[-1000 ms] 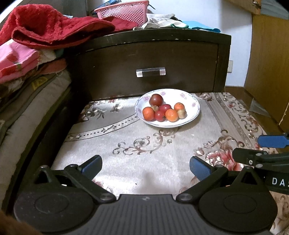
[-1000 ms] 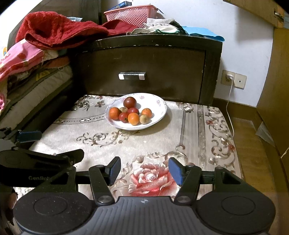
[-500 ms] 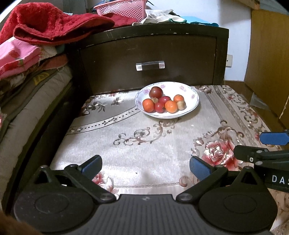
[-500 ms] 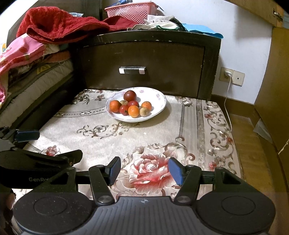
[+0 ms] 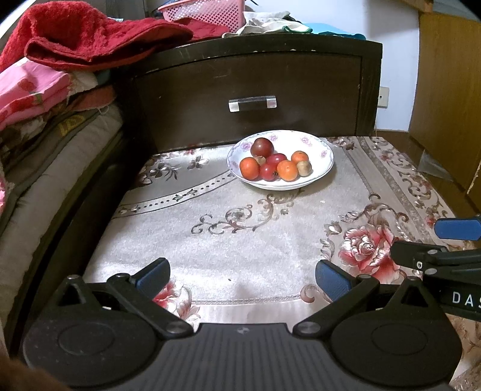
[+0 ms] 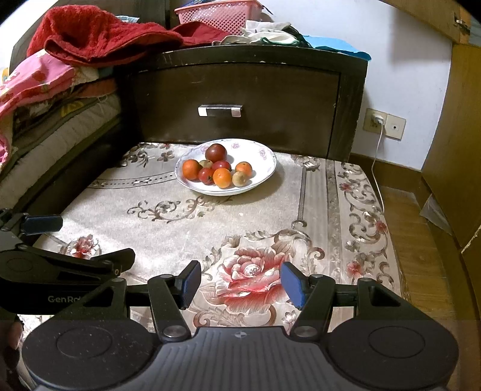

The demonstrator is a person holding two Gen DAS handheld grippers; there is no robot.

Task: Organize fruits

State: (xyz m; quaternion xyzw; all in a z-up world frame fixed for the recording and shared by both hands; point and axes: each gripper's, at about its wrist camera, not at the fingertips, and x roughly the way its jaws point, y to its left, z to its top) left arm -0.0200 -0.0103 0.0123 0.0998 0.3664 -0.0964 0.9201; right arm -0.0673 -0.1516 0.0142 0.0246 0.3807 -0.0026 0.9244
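Observation:
A white flowered plate (image 5: 323, 156) (image 6: 266, 162) stands at the far end of a patterned cloth, in front of a dark drawer. It holds several small fruits: a dark red plum (image 5: 262, 146) (image 6: 215, 152), oranges (image 5: 287, 170) (image 6: 222, 177), red fruits (image 5: 268, 171) and a brownish one (image 5: 303, 167). My left gripper (image 5: 242, 276) is open and empty, well short of the plate. My right gripper (image 6: 240, 284) is open and empty, also near the cloth's front edge.
The flowered cloth (image 5: 240, 234) (image 6: 270, 234) covers a low surface. A dark drawer front with a handle (image 5: 252, 103) stands behind the plate. Bedding and a red towel (image 5: 90, 36) pile at the left. A pink basket (image 6: 219, 13) sits on top. Wooden floor and a socket (image 6: 384, 123) are at the right.
Both grippers have drawn back and risen a little, so more of the cloth's near part shows. The plate and fruits have not moved. Both grippers stay open.

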